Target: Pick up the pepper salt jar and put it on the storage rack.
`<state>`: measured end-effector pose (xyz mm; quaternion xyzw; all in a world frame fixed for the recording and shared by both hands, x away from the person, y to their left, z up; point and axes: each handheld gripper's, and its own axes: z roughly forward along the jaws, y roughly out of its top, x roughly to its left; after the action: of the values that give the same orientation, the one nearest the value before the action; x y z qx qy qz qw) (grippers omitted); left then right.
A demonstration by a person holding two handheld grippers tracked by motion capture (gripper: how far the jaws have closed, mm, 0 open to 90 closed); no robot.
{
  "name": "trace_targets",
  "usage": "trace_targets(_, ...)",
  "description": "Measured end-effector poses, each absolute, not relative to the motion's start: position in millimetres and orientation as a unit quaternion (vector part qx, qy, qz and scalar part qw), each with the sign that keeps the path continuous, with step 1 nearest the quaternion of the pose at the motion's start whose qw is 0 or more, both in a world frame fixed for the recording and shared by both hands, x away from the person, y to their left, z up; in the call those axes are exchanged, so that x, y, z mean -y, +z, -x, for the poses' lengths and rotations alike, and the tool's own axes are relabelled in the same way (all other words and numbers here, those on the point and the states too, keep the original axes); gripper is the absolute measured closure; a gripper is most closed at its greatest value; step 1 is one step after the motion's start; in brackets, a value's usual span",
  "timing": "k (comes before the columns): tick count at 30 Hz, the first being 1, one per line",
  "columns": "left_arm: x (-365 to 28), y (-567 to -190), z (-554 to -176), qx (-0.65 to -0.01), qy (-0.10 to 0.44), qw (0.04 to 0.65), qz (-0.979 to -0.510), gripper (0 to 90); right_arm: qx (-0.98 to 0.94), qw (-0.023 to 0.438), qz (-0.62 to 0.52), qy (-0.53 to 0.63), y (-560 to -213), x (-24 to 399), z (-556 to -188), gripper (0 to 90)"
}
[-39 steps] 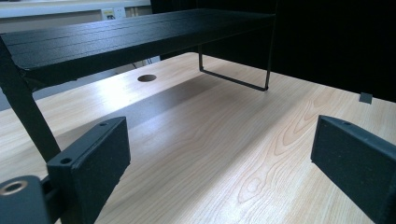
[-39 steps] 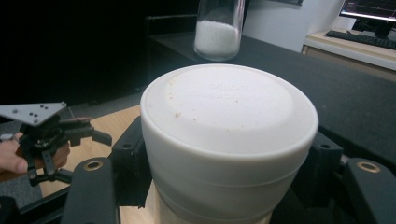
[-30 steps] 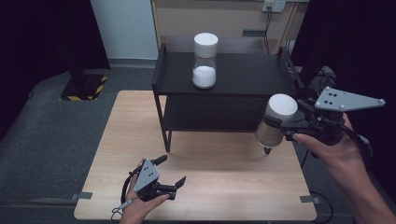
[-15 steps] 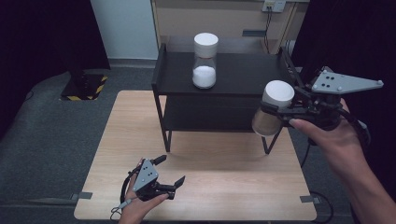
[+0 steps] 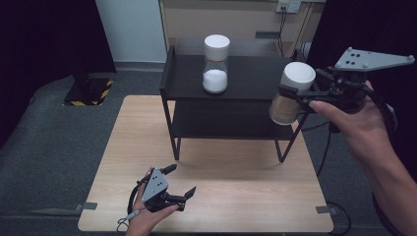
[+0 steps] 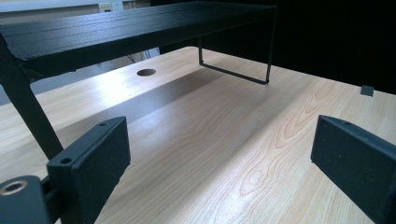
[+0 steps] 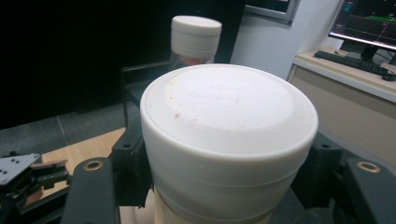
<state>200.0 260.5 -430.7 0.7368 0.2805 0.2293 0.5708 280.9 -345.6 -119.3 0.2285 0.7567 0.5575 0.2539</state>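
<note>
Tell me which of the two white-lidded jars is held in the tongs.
The jar with brownish contents, gripped by the right tongs beside the black shelf. The other jar, with white powder, stands on the shelf's top.

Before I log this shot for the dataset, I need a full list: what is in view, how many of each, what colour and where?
Jar with brown contents: one, white lid, clear body, held in the air at the shelf's right end.
Jar with white contents: one, white lid, clear body, upright on the shelf's top level.
Shelf: one, black, two levels, on the far half of the table.
Table: one, light wood.
Floor: grey carpet; a black and yellow striped base at left.
Monitor and keyboard: one each, on a desk in the background.
Right hand-held gripper: black, shut on the brown jar.
Left hand-held gripper: black, jaws open, low over the table's near edge.
</note>
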Motion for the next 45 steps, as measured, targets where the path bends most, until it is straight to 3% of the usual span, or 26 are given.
trace_targets(45,-266.1,-437.6,-201.8,-0.292,0.221,0.571,-0.735,4.0,-0.74,0.255,-0.264,0.564,-130.0,346.8,-378.6,34.8)
